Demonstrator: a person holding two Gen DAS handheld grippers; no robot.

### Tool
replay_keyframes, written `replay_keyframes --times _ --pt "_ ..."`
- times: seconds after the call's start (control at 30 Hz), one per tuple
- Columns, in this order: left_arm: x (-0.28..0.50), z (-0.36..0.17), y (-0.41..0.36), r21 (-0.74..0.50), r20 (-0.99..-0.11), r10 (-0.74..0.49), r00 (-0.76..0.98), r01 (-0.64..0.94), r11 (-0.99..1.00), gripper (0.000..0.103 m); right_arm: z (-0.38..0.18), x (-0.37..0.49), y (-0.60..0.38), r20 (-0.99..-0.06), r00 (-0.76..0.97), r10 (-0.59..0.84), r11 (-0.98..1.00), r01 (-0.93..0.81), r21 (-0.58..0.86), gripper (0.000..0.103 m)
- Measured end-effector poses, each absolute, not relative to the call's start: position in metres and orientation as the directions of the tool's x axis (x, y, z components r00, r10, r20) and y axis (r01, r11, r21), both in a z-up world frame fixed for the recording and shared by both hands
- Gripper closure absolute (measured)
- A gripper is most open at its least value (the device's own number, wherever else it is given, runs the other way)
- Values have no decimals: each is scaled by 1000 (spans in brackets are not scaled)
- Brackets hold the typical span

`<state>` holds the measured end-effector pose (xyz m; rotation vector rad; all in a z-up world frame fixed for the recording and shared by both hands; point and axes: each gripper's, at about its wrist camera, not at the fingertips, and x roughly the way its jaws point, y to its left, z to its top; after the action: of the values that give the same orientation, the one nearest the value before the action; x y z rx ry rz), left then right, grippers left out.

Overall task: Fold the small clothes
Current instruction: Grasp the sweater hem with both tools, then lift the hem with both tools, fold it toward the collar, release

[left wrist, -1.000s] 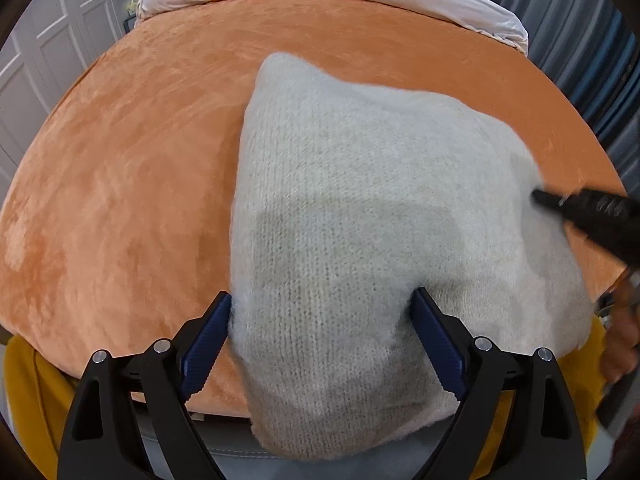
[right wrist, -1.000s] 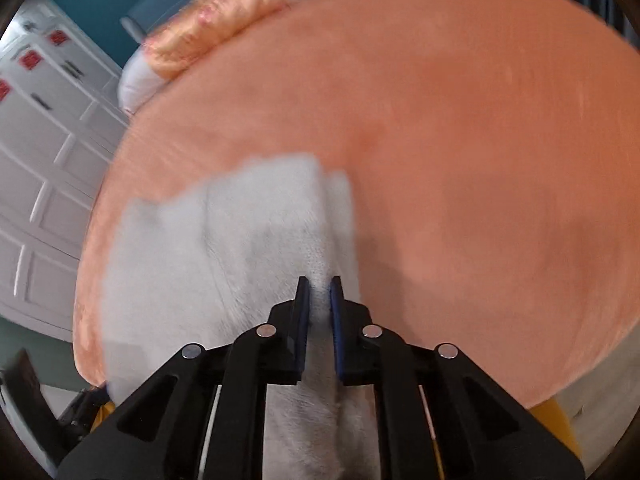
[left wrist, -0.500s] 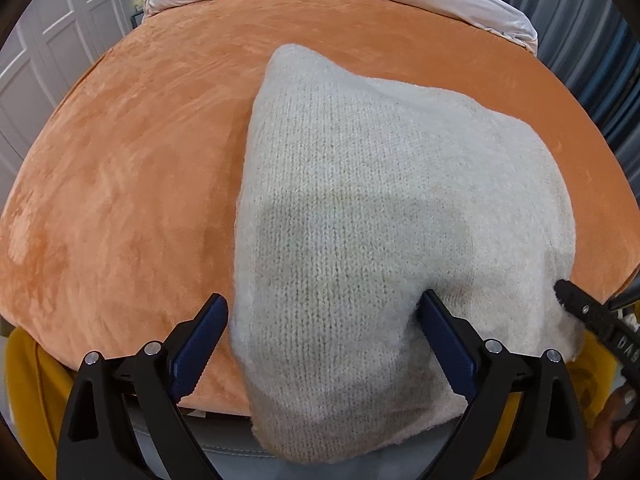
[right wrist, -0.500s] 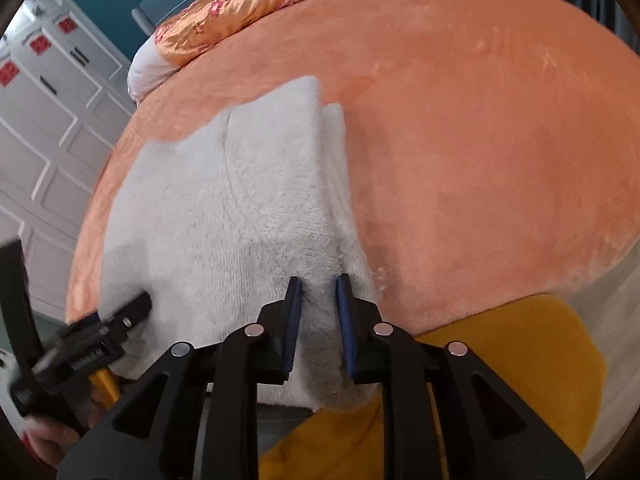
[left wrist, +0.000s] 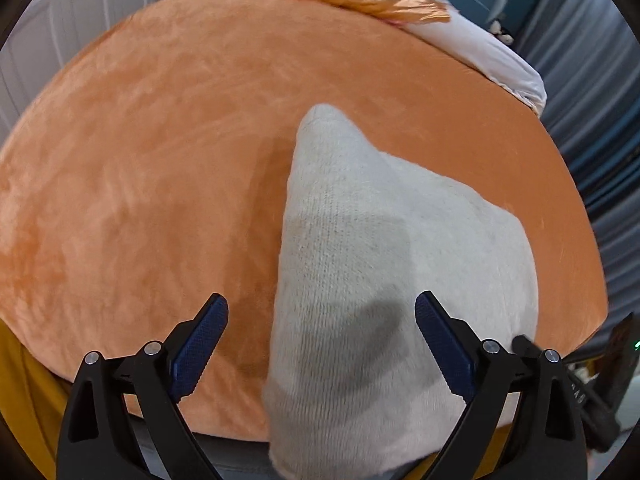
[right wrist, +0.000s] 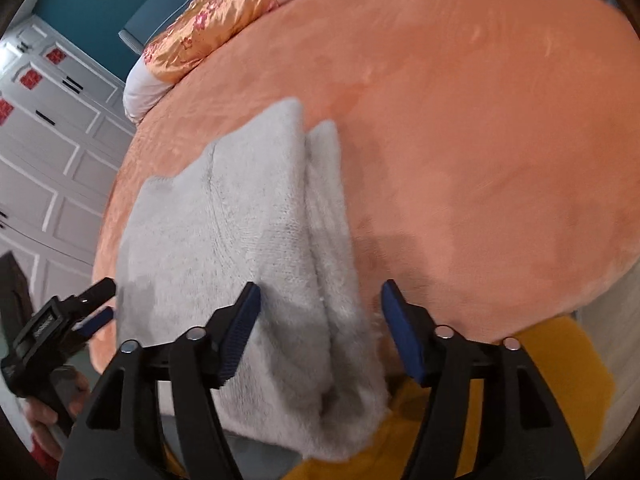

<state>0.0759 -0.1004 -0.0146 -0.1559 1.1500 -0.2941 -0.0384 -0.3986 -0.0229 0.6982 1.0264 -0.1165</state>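
Now that the right hand-held gripper [right wrist: 318,336] has just been opening its blue-padded jaws, the pale grey fuzzy knitted garment [right wrist: 248,248] is free of the pinch that held its folded edge half a second ago; the cloth lies between the spread jaws, but the pads stand clear of it on either side. The garment rests near the front edge of the bed, on a plush orange velvet bedspread [right wrist: 460,140], folded into a thick, roughly oblong bundle with one layer lapped over another along its right side, and its nearest end hanging a little over the edge. From the other wrist view, the left hand-held gripper [left wrist: 322,344] is spread wide, holding nothing; compared with a second ago it has drawn back and to the left, so the garment [left wrist: 384,260] that then filled the gap between its jaws now lies mostly toward its right jaw, with bare bedspread [left wrist: 140,200] showing under the left one. In the right wrist view this same gripper sits at the lower left with a person's hand [right wrist: 42,416] around its handle, just beside the bundle's left edge. Both tools letting go suggests this fold has been set down and judged finished, or nearly so. A shiny gold floral satin pillow [right wrist: 212,16] lies at the far head of the bed, well apart from the work.
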Motion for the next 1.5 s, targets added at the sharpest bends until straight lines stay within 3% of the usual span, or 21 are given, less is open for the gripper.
replay_keyframes --times 0.27,0.57,0.77,0.83,1.03,1.1,1.2,1.33,1.5 --pt "83 -47 -118 -333 -881 -372 291 176 926 6 -44 -22 -399 -782 525 336 748 356 561 25" --pt "94 -60 -125 -375 -871 -413 267 185 909 5 -48 -4 -401 -752 527 396 741 300 600 25" --pt "89 -45 -131 -328 -876 -395 278 257 909 26 -46 5 -396 -757 515 403 741 301 600 45" --pt "88 -41 -133 -309 -878 -389 279 292 905 32 -47 5 -397 -755 512 409 739 300 604 45" --pt "93 -45 -131 -296 -887 -378 267 299 907 32 -54 9 -402 -745 511 429 698 336 633 41" --pt "94 -42 -137 -284 -886 -375 273 321 903 39 -49 10 -400 -758 504 415 718 331 613 55" --pt "92 -31 -140 -280 -879 -390 275 364 888 54 -34 7 -398 -760 515 396 735 319 599 67" --pt "89 -13 -139 -297 -865 -424 269 406 864 61 -11 -1 -394 -748 551 369 748 301 591 69" --pt "82 14 -141 -287 -844 -447 294 456 842 62 23 -14 -388 -732 602 318 769 288 571 70"
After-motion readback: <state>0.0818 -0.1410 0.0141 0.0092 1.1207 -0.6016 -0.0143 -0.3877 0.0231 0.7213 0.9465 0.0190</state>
